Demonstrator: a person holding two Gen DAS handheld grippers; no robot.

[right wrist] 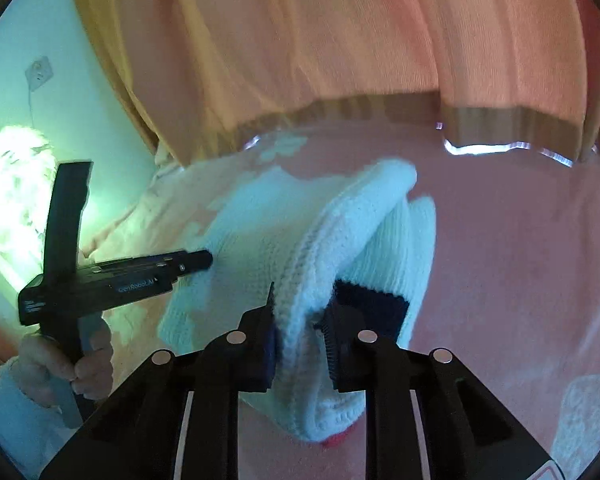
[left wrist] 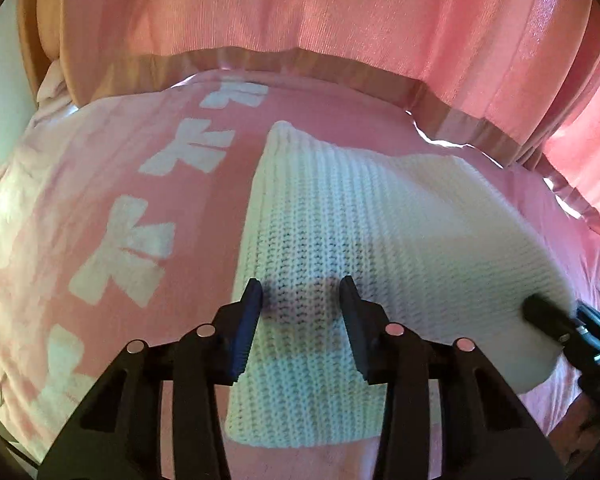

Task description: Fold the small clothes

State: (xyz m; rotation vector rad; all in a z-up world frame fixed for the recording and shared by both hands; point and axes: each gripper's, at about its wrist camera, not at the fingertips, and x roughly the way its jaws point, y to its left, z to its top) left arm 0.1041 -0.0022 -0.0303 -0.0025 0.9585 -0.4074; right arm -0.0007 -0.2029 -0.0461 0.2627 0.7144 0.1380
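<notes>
I see a bed covered by a pink blanket [left wrist: 228, 184] with a row of white bow-shaped marks [left wrist: 128, 248] down its left part. A white knitted garment [left wrist: 340, 220] lies folded on the blanket, right of the marks. Pink curtains [left wrist: 300, 8] hang behind the bed's far edge.

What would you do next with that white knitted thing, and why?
Probably close the left gripper on the white knit first. Its fingers straddle the near edge, apart from the cloth, while the right gripper already pinches a bunched ridge at the other side. With both ends held, the knit could be lifted off the pink blanket and folded evenly.
</notes>
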